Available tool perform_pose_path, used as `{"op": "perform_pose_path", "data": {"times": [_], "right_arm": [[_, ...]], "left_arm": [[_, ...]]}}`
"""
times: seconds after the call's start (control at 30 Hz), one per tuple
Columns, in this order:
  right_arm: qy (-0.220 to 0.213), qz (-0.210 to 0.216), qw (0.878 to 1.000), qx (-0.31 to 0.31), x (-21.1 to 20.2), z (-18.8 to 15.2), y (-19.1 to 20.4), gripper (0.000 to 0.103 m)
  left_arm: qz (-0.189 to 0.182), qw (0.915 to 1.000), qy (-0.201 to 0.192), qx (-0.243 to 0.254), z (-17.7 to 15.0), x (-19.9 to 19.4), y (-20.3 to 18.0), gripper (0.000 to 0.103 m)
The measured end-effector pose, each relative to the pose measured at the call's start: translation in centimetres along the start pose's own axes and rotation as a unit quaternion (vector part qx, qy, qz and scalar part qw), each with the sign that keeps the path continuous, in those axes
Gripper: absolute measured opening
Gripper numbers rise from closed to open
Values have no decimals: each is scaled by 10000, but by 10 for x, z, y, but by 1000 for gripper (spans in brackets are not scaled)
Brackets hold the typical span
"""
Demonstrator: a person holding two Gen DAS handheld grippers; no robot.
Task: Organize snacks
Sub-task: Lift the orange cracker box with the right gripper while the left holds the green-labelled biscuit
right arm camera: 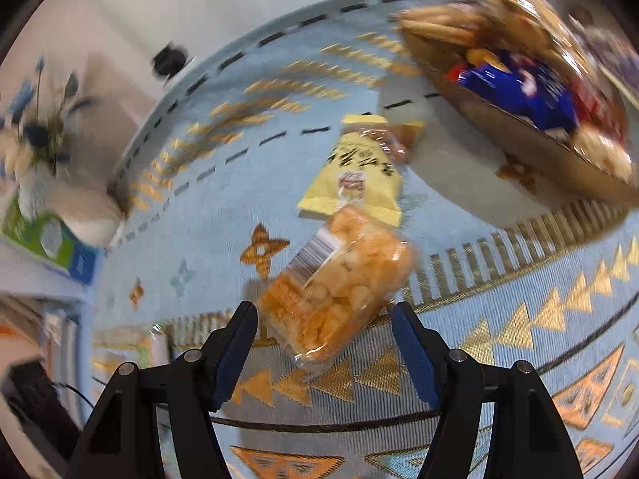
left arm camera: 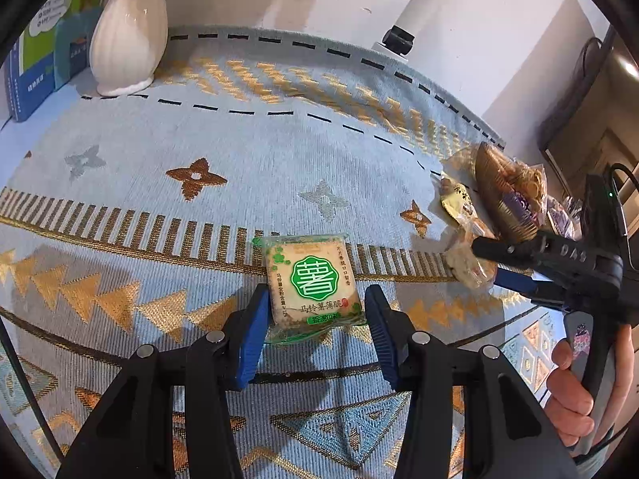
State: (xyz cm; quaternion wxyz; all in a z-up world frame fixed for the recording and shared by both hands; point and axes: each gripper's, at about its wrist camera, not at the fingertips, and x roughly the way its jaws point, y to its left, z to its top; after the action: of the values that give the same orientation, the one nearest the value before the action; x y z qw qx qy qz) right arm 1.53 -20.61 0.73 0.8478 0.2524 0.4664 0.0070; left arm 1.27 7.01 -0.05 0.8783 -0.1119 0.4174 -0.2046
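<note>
A small square cracker packet (left arm camera: 315, 279) with a green round label sits between the blue pads of my left gripper (left arm camera: 315, 311), which is shut on its lower half just above the blue patterned cloth (left arm camera: 199, 139). My right gripper (right arm camera: 323, 319) is open. A clear bag of orange puffed snacks (right arm camera: 339, 279) lies on the cloth between its fingers with a gap on each side. In the left wrist view the right gripper (left arm camera: 485, 261) points at that same bag (left arm camera: 463, 267). A yellow packet (right arm camera: 355, 171) lies just beyond it.
A brown woven basket (right arm camera: 499, 119) with several snack packs stands at the cloth's far right. A white vase (left arm camera: 127, 32) and upright books (left arm camera: 36, 60) stand at the back left. A black device (left arm camera: 399, 40) sits at the back edge. A hand (left arm camera: 567, 391) holds the right gripper.
</note>
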Motion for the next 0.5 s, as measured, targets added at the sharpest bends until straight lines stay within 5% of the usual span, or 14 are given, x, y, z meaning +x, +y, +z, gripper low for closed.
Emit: {"op": "perform_pose_path", "data": {"times": [0.23,0.4,0.5], "right_arm": [[-231,-508,9947,859,20,14,2,73],[-481,-1198,9916,55,27,0,33,63],[-362,-986,9929,-554,17,-19,35,58]], "left_arm": [[102,9999,-45,38,0,0,-2,45],[117,9999,-39,107,-1,0,-4,45],[104,9999,-38,114,-1,-1,-4,45]]}}
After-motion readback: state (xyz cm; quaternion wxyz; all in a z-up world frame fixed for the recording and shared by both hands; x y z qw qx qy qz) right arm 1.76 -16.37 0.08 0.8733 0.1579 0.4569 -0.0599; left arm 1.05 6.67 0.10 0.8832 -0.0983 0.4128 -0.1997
